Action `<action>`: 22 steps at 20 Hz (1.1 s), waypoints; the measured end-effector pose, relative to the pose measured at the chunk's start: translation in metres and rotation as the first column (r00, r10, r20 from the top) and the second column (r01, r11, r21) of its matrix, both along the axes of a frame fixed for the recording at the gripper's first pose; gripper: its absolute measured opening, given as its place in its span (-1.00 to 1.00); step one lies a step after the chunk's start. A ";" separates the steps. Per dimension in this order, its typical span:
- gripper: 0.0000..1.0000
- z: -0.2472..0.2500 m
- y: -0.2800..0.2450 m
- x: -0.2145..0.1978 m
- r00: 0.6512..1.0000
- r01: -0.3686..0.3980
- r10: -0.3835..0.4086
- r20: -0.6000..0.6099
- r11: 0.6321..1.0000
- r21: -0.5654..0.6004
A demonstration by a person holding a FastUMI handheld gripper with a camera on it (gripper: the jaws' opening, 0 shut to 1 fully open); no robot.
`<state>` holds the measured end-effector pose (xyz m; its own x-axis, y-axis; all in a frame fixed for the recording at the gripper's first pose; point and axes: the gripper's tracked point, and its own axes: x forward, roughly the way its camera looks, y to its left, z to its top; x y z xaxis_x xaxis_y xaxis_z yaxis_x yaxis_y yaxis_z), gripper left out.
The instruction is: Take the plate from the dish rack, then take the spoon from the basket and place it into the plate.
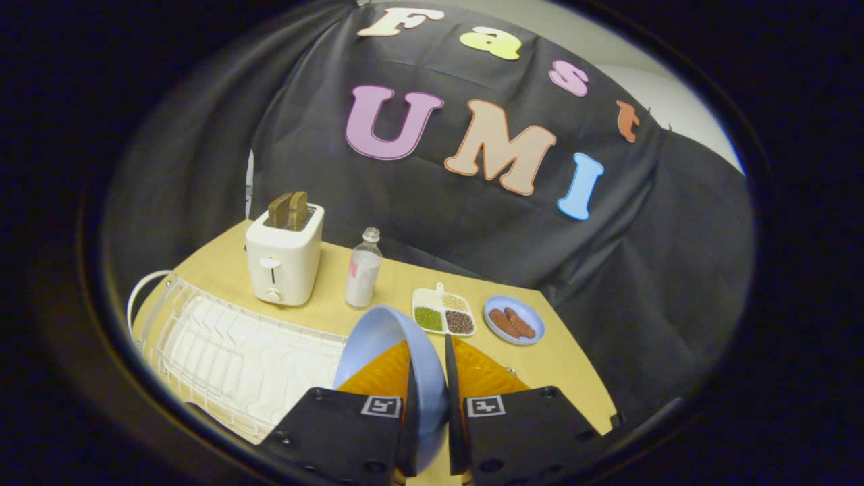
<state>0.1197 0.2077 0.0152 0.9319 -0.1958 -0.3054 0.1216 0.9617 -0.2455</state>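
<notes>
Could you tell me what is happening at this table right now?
A hand-held gripper is clamped on the rim of a light blue plate, holding it on edge above the wooden table, beside the white dish rack. Beyond the fingers stand a toaster with two slices in it, a bottle, a divided dish of beans and a small plate of sausages. No spoon has been placed in the plate yet.

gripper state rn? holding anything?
Tongs: shut on the round light-blue plate, held on edge between both fingers, above the white wire dish rack.
</notes>
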 end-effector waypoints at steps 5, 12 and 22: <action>-0.58 0.025 -0.019 -0.013 0.999 -0.042 0.032 0.040 0.958 0.284; -0.58 0.038 -0.072 -0.093 0.986 -0.162 0.114 0.119 0.794 0.586; -0.58 -0.084 -0.188 -0.165 0.994 -0.043 -0.045 0.104 0.697 0.716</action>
